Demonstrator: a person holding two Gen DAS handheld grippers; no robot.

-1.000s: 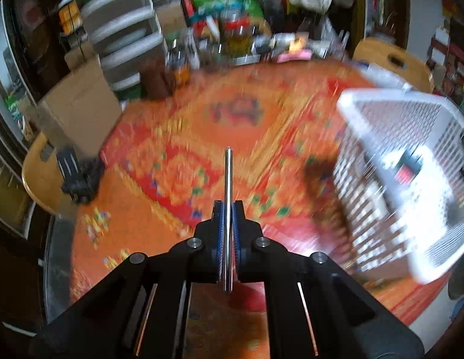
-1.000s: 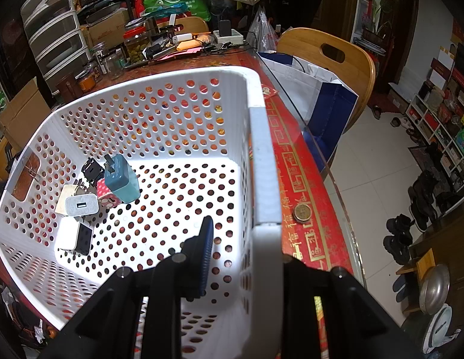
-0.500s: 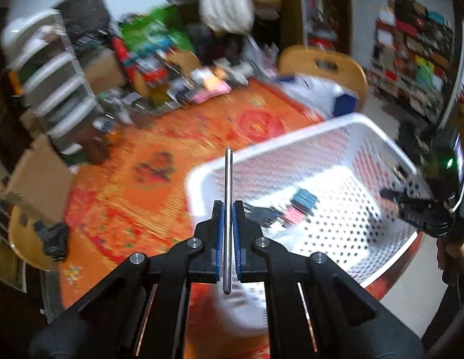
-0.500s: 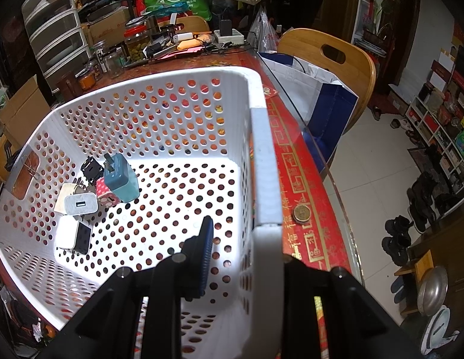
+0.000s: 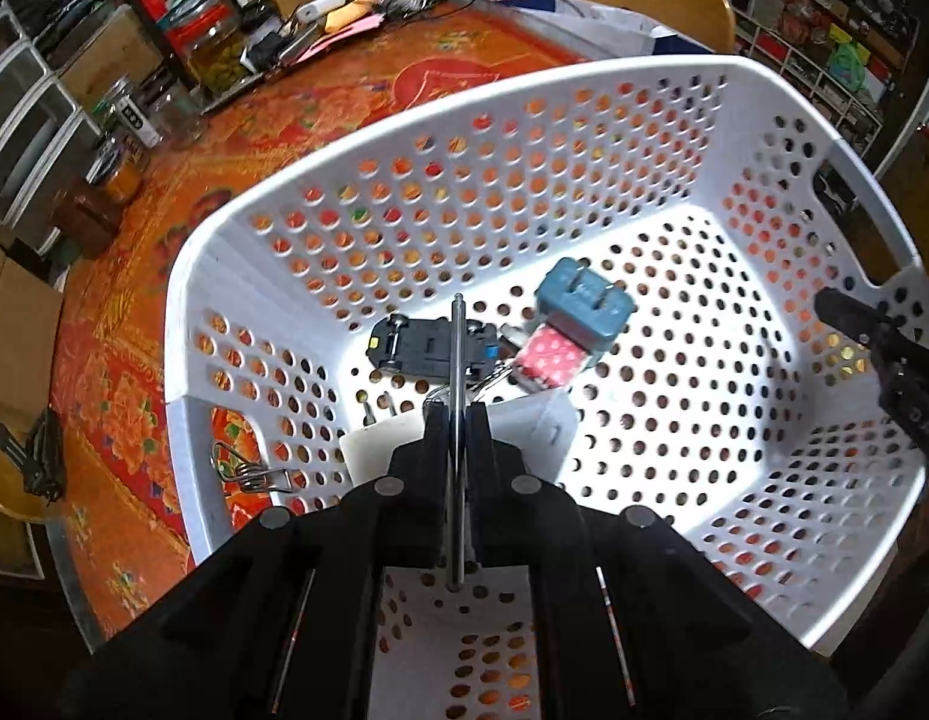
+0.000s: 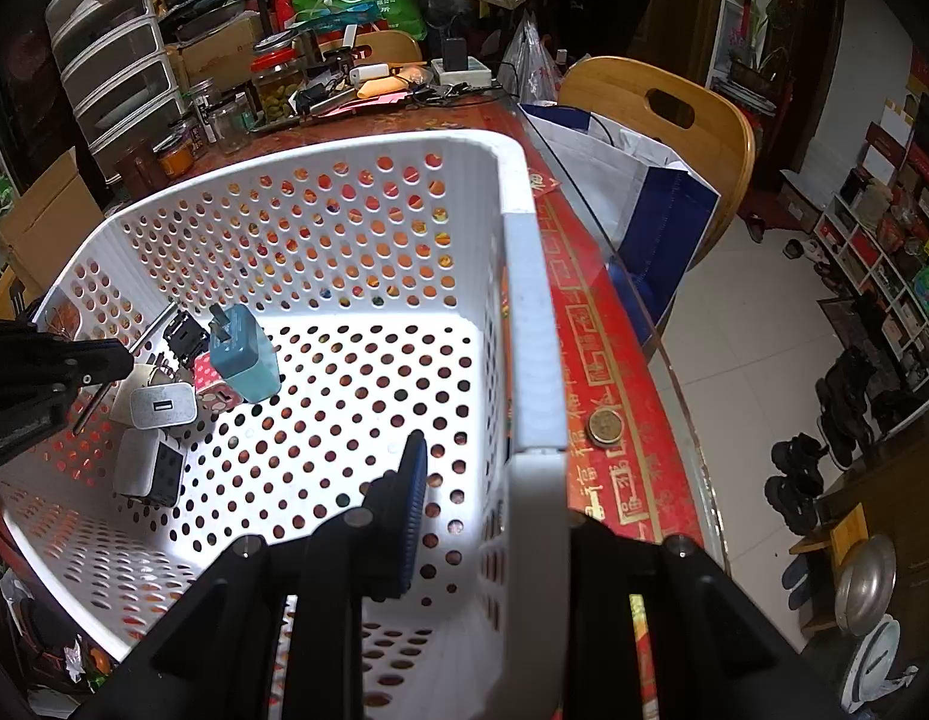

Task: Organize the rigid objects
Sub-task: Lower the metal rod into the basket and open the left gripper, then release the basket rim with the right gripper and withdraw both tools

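Note:
My left gripper (image 5: 458, 414) is shut on a thin metal rod (image 5: 458, 348) that sticks out forward past the fingertips. It hangs over the inside of the white perforated basket (image 5: 524, 96), above a black toy car (image 5: 431, 345). A teal plug adapter (image 5: 584, 300), a pink dotted box (image 5: 551, 360) and white chargers (image 6: 161, 405) also lie on the basket floor. My right gripper (image 6: 476, 480) is shut on the basket's right wall (image 6: 527, 330), one finger inside and one hidden outside. The left gripper (image 6: 104, 363) shows at the left edge of the right wrist view.
A wire clip (image 5: 248, 471) lies on the orange tablecloth just outside the basket's left wall. A coin (image 6: 605, 425) sits near the table's glass edge. Jars (image 5: 215, 42) and clutter line the far side. A wooden chair (image 6: 662, 114) with a blue-white bag (image 6: 644, 180) stands beyond.
My left gripper has swung with the rod from above the bare tablecloth to above the basket's inside. The right gripper and the basket have stayed still.

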